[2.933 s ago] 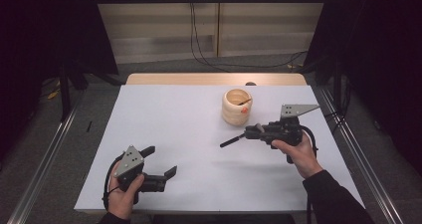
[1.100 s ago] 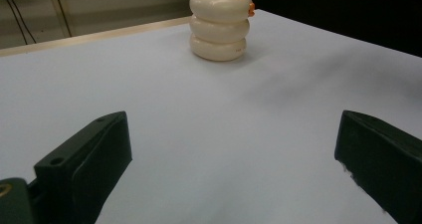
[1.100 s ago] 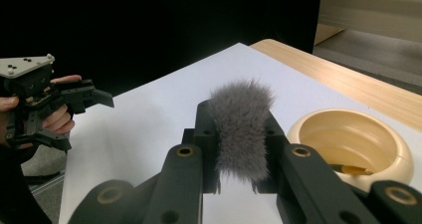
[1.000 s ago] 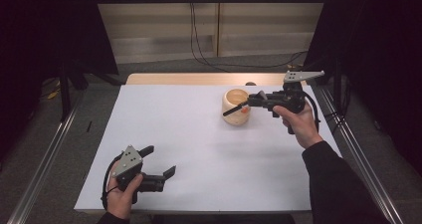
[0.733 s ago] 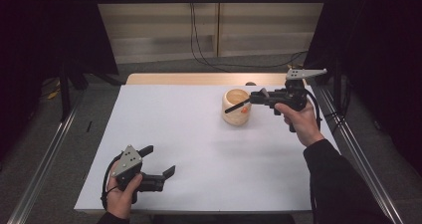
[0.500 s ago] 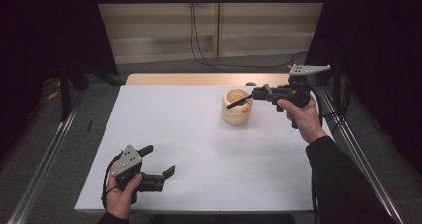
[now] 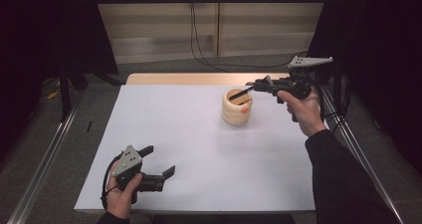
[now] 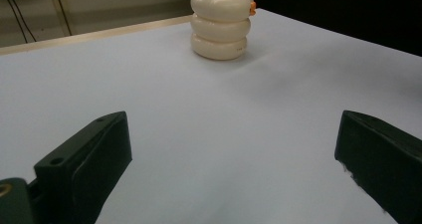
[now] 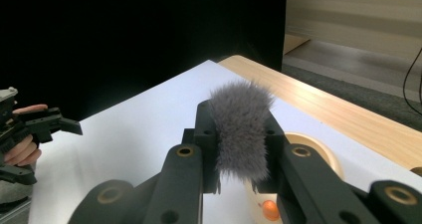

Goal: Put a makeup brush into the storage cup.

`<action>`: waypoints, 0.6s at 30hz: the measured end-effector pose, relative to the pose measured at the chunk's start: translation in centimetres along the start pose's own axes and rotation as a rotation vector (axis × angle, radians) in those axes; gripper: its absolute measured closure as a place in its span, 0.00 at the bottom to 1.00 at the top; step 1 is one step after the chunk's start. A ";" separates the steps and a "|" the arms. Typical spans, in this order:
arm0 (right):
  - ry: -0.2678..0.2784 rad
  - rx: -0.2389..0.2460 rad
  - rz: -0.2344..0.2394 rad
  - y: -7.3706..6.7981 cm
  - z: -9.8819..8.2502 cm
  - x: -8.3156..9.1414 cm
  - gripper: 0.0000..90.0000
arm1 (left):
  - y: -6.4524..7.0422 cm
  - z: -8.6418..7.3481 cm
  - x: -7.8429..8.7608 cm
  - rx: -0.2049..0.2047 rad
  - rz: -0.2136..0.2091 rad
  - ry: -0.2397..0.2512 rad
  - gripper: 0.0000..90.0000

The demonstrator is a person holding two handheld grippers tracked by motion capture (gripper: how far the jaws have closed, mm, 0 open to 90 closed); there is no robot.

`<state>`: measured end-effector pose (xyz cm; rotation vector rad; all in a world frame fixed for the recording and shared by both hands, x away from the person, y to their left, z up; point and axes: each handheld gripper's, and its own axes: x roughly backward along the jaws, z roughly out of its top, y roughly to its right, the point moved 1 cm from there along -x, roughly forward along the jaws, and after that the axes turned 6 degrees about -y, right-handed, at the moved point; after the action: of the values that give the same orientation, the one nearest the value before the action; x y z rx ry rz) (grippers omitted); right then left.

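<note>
Now the grey fluffy brush (image 9: 242,129), clamped in the right hand-held gripper (image 7: 251,88), has been raised over the cream ringed ceramic holder (image 7: 237,107), ready for insertion; the left hand-held gripper (image 7: 161,163) is held open.

One ringed cream holder (image 7: 237,108), one grey furry brush (image 9: 242,129) and two grippers are counted on one white table (image 7: 199,149).

A grey fluffy brush head (image 9: 242,129) is pinched between two black jaws, its bristles standing up and curving over, held in the air just above the cup's mouth. The cup (image 7: 237,106) is cream, shaped like three stacked rings, upright on the white table at about 1 o'clock from its centre, with a small orange dot (image 7: 244,110) on its side.
</note>
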<state>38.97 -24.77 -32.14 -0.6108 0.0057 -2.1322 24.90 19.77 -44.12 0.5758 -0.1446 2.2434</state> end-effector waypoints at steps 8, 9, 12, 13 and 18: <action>0.003 -0.014 -0.039 0.7 0.3 0.3 0.86 | 0.0 0.0 0.0 -0.005 -0.001 -0.001 0.01; 0.004 -0.016 -0.042 0.8 0.2 0.4 0.86 | 0.0 0.0 0.0 -0.005 -0.001 -0.001 0.01; 0.014 -0.028 -0.056 1.2 0.1 0.7 0.86 | 0.0 0.0 0.0 -0.004 -0.001 -0.003 0.01; 0.012 -0.027 -0.064 1.3 0.1 0.8 0.86 | 0.0 0.0 0.0 -0.008 0.000 -0.002 0.01; 0.014 -0.037 -0.087 1.7 0.0 0.8 0.86 | 0.1 0.1 0.1 -0.013 0.001 -0.001 0.01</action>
<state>39.92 -26.41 -32.15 -0.6283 0.0268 -2.2244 24.78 19.70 -44.00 0.5698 -0.1600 2.2421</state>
